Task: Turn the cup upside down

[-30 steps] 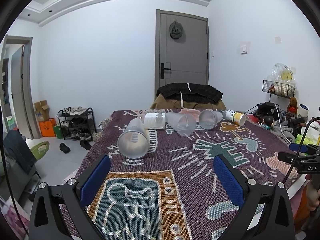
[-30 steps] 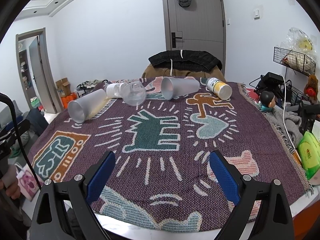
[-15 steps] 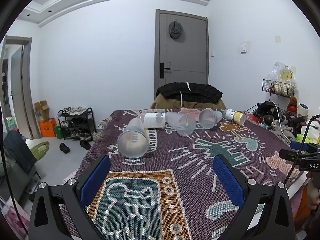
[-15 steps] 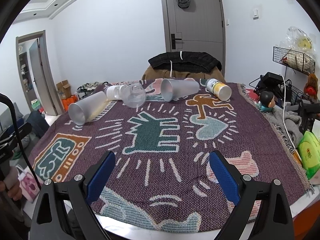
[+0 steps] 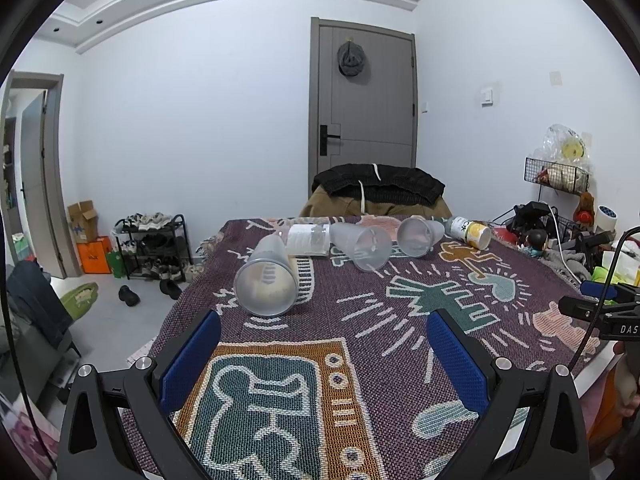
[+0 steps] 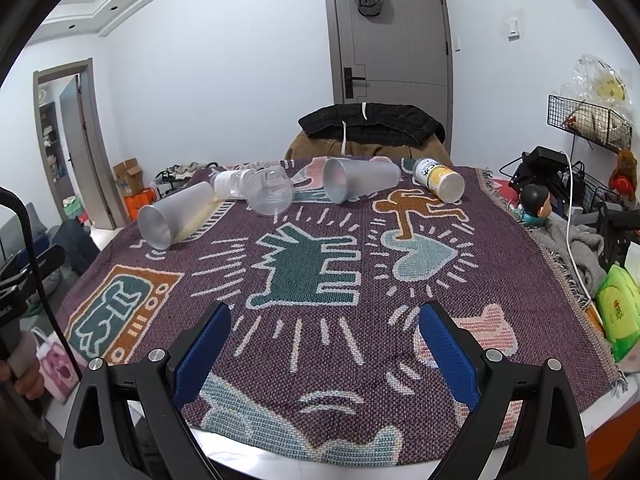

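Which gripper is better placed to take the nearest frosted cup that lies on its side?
Probably the left gripper: it is open and the frosted cup lies just ahead of it. From the right gripper, also open, that cup sits far left.

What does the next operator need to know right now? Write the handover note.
Left gripper: open, empty, hovering over the blanket, short of the nearest frosted cup.
Right gripper: open, empty, over the blanket's near edge.
All cups lie on their sides: nearest frosted cup at the left, clear cup mid-row, another frosted cup right of it. A bottle and a yellow-labelled can also lie there.
Done: nothing flipped.
Left: grasp a cup and set it mouth down.
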`<state>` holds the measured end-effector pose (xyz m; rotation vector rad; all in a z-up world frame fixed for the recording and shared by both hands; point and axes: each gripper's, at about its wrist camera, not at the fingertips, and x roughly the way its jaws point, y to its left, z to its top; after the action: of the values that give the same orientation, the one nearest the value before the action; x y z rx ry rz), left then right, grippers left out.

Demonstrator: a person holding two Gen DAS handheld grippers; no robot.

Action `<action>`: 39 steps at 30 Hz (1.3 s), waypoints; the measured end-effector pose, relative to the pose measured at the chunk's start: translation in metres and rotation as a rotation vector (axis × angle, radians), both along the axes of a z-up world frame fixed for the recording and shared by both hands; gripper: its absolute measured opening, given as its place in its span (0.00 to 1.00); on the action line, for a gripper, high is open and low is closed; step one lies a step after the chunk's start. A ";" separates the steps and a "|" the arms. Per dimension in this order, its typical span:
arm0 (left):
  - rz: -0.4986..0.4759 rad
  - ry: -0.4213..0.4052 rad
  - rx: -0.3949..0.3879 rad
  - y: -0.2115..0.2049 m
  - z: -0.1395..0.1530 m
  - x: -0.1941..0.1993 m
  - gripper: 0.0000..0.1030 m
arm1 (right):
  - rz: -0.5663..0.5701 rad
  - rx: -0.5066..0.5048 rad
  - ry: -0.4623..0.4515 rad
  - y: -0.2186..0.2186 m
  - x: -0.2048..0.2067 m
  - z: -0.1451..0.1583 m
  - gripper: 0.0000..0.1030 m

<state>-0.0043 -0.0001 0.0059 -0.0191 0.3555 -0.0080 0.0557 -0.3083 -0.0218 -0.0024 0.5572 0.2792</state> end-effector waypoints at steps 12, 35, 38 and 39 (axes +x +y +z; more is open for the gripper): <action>0.015 0.010 -0.007 0.007 -0.006 0.010 1.00 | 0.035 -0.017 0.016 0.011 0.021 0.015 0.93; 0.136 0.029 -0.095 0.077 -0.014 0.049 1.00 | 0.101 -0.159 0.043 0.100 0.123 0.045 0.93; 0.155 0.034 -0.108 0.089 -0.017 0.053 1.00 | 0.110 -0.192 0.049 0.114 0.133 0.043 0.93; 0.160 0.036 -0.111 0.092 -0.018 0.053 1.00 | 0.115 -0.208 0.050 0.120 0.138 0.042 0.92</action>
<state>0.0492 0.0924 -0.0122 -0.1579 0.3882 0.1312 0.1934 -0.1885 0.0201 -0.2293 0.6353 0.3327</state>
